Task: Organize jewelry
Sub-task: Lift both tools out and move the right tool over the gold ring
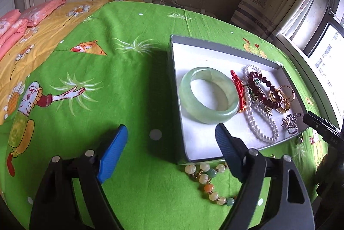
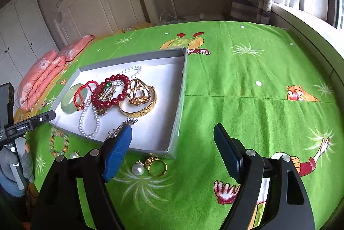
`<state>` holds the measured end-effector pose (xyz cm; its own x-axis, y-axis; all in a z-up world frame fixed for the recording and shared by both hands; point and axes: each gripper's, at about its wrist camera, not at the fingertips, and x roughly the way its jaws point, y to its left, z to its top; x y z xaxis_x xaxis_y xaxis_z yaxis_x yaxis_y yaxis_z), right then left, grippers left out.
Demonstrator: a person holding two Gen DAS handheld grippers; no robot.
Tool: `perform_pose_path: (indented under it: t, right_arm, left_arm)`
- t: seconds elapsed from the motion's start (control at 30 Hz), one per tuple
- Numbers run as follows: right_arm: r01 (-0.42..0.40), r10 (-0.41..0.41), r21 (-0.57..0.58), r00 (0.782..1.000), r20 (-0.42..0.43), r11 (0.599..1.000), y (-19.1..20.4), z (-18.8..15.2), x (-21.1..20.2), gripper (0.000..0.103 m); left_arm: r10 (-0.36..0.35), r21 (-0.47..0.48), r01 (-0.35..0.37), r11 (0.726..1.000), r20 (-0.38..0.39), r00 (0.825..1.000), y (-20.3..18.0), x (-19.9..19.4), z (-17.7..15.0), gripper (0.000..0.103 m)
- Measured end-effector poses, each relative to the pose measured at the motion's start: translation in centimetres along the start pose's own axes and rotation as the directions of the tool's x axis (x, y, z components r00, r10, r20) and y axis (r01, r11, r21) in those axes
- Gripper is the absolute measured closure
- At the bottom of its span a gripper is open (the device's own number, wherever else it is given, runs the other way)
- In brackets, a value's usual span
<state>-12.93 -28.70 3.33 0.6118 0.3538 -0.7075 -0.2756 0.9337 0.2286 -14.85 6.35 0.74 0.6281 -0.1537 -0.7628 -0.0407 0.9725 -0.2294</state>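
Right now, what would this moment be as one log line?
left gripper open, empty | right gripper open, empty | box holds bracelets | bead strand, pearl, gold ring outside

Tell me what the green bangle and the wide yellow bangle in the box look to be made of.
Green bangle: probably jade or glass; pale, translucent, smooth and glossy. Wide yellow bangle: gold-coloured metal, shiny, with a patterned outer face; solid or plated cannot be told.

Both wrist cameras tilt down, close over bed [image 1: 133, 71]. Left view: tray [image 1: 225, 47] right of centre; right view: left of centre. Shared: tray.
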Motion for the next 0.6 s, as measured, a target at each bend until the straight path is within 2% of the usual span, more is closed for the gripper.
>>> perform_pose_path:
  t: [0.07,0.17,0.23,0.43,0.5,0.6]
  right_arm:
    - [-0.019,0.018,-0.046,1.000,-0.010,0.999,0.7,-1.1,-0.8,0.027]
    - [0.001,-0.007,-0.123,0.999,-0.049,0.992,1.9,-2.7,-1.1,0.031]
    - [0.015,-0.020,-0.139,0.999,-0.039,0.990,2.5,-2.9,-1.5,0.032]
    - [-0.067,0.054,-0.206,0.996,-0.069,0.976,5.5,-3.6,-1.2,0.057]
    - [-0.061,0.044,-0.227,0.996,-0.079,0.972,6.2,-3.5,-0.6,0.063]
    - [-0.035,0.018,-0.227,0.997,-0.078,0.973,6.2,-3.3,-0.1,0.064]
  left_arm:
    - [-0.022,-0.017,0.022,1.000,0.037,0.999,0.4,-1.1,-0.7,0.020]
    - [-0.054,-0.032,0.057,0.998,0.097,0.994,1.0,-2.9,-1.8,0.016]
    - [-0.060,-0.047,0.066,0.997,0.123,0.991,1.4,-3.8,-2.5,0.015]
    - [-0.037,-0.040,0.043,0.998,0.141,0.989,1.1,-5.0,-4.8,0.011]
    - [-0.032,-0.028,0.036,0.999,0.137,0.990,1.0,-5.1,-5.4,0.011]
    - [-0.026,-0.007,0.027,1.000,0.146,0.989,0.7,-5.3,-6.4,0.011]
